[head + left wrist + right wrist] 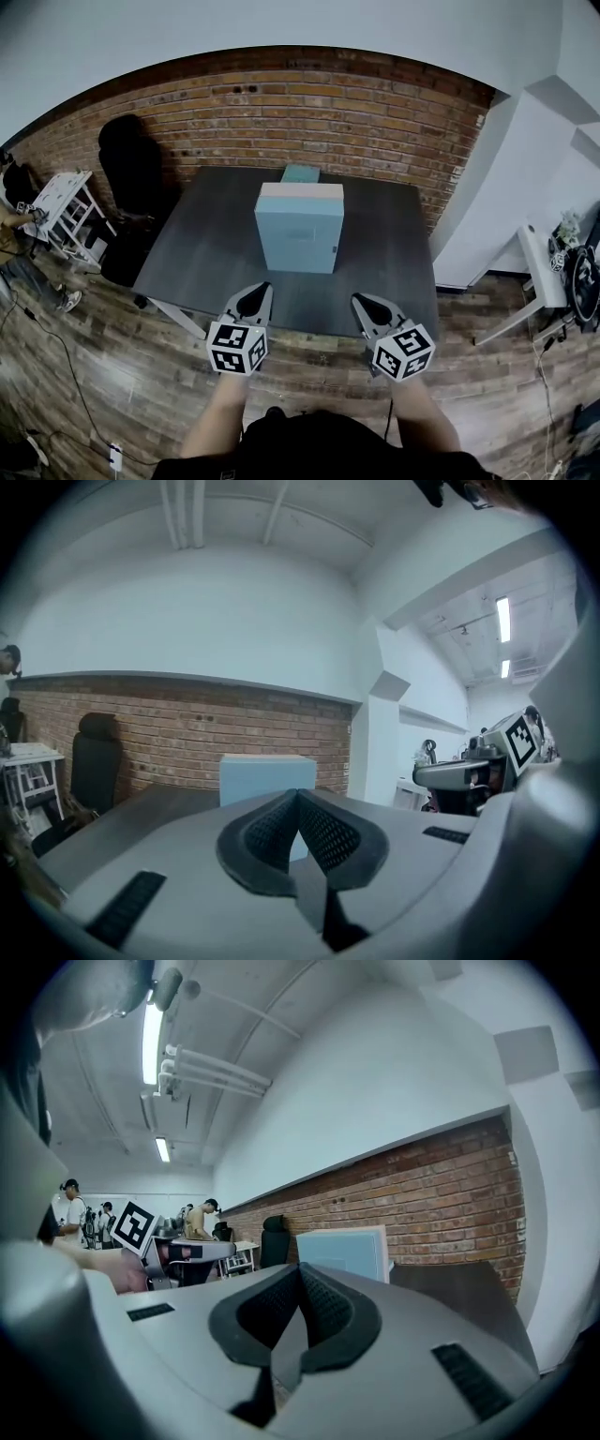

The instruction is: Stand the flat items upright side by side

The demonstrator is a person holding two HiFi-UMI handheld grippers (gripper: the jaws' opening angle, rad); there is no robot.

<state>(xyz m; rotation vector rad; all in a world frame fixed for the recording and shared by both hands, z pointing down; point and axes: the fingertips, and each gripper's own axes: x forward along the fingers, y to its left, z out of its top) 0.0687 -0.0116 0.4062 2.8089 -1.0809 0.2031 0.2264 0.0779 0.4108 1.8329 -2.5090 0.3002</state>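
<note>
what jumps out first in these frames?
A pale blue box stands upright mid-way across the dark grey table, with a smaller teal item behind it at the far edge. The left gripper and right gripper hover over the near edge, jaws together and empty. A brick wall backs the table.

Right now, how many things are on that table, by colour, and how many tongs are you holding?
Pale blue box: 1
Teal box behind it: 1
Tongs: 2, left tongs and right tongs, both shut and empty
Total: 4
</note>
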